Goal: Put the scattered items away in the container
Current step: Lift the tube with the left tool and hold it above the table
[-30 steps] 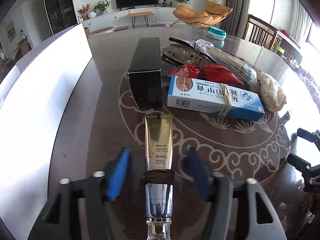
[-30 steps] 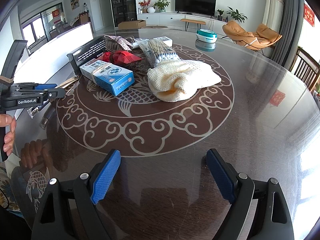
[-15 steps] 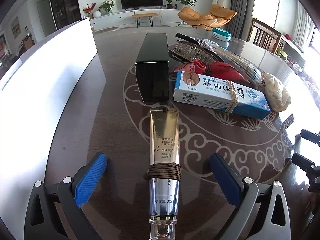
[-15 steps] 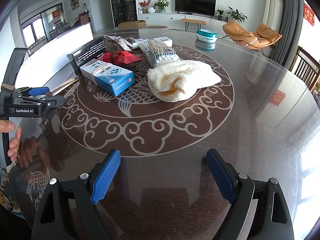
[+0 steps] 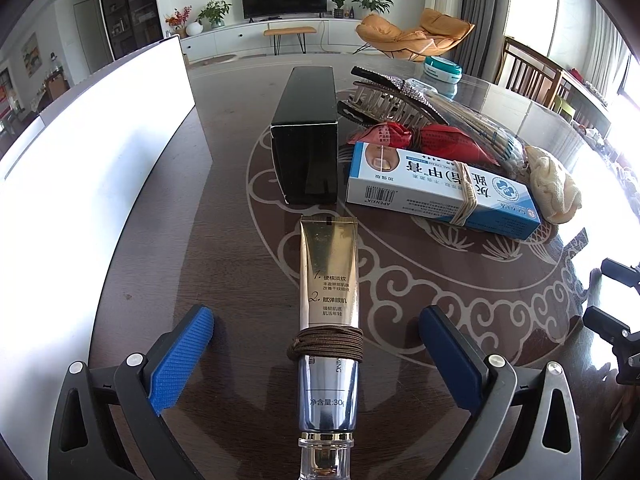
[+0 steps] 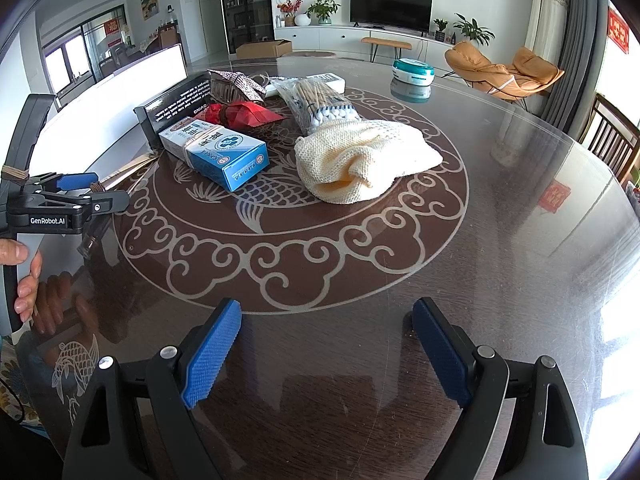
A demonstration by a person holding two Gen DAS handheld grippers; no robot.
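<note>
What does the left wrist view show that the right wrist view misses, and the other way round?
Left wrist only: the whole gold tube, hair band round it, lying between the open left claw, pads clear of it; also the rhinestone hair clip.

Right wrist only: the open, empty right claw over bare table, the hand gripping the left tool, and the whole cream knit cloth.

Both: the black box, blue-and-white carton, red packet, teal tin.

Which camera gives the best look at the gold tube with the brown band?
The left wrist view: the gold tube lies full length between the open left gripper's blue pads, its print readable. The right wrist view shows only a sliver beside that gripper, mostly hidden.
</note>
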